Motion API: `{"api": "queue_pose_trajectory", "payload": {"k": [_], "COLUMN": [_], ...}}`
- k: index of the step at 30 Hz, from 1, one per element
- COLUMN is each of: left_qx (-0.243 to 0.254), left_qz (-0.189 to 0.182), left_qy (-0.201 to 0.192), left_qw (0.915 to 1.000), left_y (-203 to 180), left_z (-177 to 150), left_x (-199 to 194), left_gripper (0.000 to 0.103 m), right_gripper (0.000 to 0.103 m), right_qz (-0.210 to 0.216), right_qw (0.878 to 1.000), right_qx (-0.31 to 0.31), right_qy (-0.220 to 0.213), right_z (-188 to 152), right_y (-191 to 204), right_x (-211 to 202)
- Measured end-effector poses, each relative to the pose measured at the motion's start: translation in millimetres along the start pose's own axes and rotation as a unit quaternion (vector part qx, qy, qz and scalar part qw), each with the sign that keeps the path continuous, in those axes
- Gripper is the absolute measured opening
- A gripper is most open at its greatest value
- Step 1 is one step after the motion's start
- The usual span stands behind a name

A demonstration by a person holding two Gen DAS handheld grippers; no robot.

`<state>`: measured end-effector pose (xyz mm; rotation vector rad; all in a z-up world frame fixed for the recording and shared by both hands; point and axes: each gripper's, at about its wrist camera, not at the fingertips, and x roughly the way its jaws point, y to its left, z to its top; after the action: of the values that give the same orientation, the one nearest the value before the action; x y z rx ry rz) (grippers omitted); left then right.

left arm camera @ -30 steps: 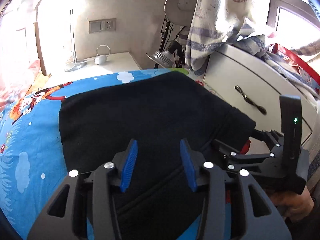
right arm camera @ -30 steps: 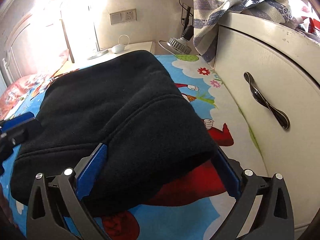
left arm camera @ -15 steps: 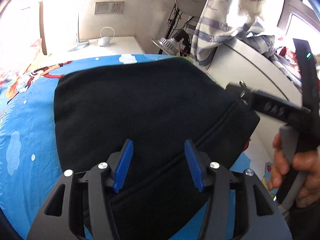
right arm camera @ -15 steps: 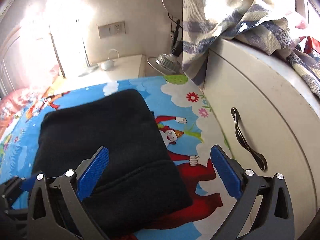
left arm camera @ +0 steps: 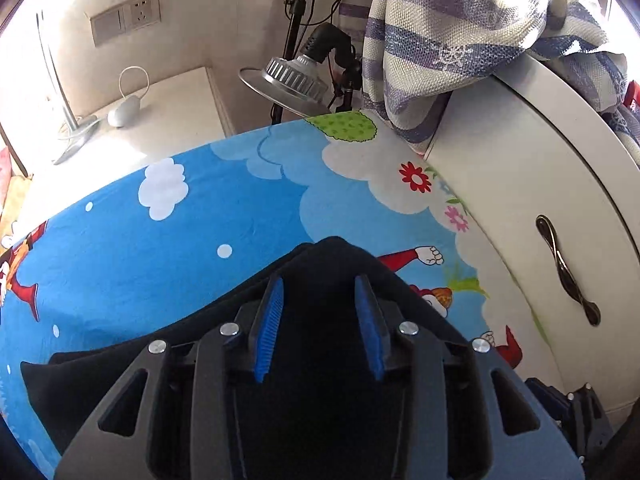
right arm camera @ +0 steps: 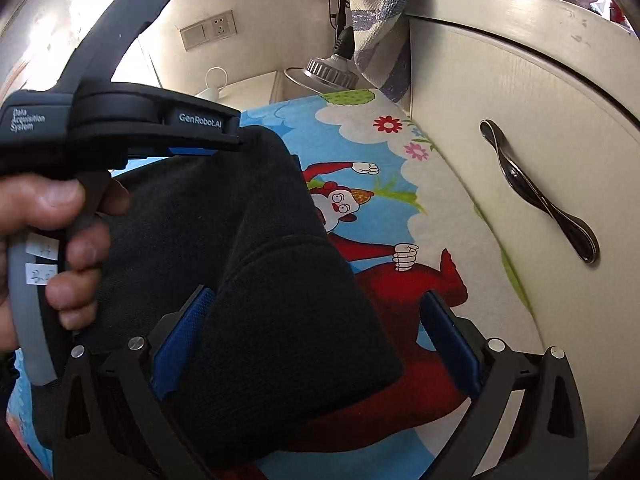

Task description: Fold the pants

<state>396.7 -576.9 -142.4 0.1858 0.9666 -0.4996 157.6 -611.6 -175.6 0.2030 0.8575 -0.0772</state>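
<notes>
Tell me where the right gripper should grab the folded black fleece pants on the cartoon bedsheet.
Probably the thick rounded fold end of the folded black fleece pants, approached from the near side along the blue cartoon bedsheet. That end already lies between the open fingers of the right gripper, and it looks bulky, so a wide jaw suits it.

Both wrist views low, close over the pants (left arm camera: 320,360), toward the cabinet (right arm camera: 520,140).

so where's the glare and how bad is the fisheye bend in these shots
Left wrist view: sunlight blows out the upper-left wall beside the wall socket, and the cabinet edge bows. Right wrist view: glare washes the top left, the cabinet handle looks curved, and the hand up close is slightly soft.
</notes>
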Motion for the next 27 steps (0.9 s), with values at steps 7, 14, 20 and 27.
{"api": "queue_pose_trajectory", "payload": {"k": [7, 14, 20, 27], "left_qx": [-0.050, -0.097, -0.058, -0.063], "left_qz": [-0.035, 0.013, 0.018, -0.007], "left_qy": [-0.074, -0.110, -0.054, -0.080], "left_qw": [0.9954, 0.9891, 0.9967, 0.9948], "left_y": [12, 22, 27, 27], "left_z": [-24, -115, -187, -211], "left_x": [-70, -147, -133, -177], "left_gripper": [0.044, 0.047, 0.055, 0.074], "right_gripper": [0.096, 0.096, 0.096, 0.097], "right_qz": [0.005, -0.012, -0.036, -0.059], "right_qw": [1.000, 1.000, 0.999, 0.997], "right_qx": [0.005, -0.015, -0.026, -0.034], "right_qy": [-0.003, -0.008, -0.017, -0.022], "right_z": [-2, -2, -1, -1], "right_y": [-1, 5, 12, 15], "right_x": [-1, -5, -6, -12]}}
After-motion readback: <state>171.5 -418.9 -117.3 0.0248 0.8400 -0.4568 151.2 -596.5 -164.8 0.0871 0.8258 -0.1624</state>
